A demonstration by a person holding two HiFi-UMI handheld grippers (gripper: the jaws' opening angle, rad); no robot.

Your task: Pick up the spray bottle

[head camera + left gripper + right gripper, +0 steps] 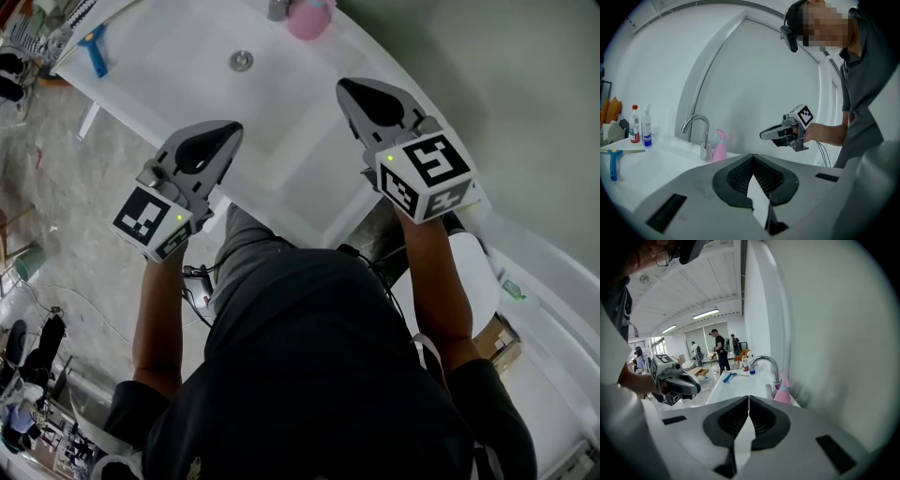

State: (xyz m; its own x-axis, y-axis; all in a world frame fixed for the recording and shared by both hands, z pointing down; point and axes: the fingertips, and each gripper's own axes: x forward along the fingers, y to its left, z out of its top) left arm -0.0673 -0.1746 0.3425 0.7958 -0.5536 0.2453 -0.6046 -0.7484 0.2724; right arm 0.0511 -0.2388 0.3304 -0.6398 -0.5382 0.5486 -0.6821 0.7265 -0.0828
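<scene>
A: Left gripper (231, 129), right gripper (343, 86)?
B: Pressed shut, gripped nothing.
A: Spray bottle (309, 19)?
B: Stood pink ahead of both tips, beside faucet (707, 140), beyond white sink (187, 66) basin. Farther along: two bottles (633, 124), blue squeegee (94, 49).

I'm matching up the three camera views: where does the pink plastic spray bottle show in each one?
Head view: the pink plastic spray bottle is at the top edge, just right of centre.
Left gripper view: the bottle is left of centre, at mid-height.
Right gripper view: the bottle is right of centre.
Shared landmark: the curved chrome faucet beside it.
</scene>
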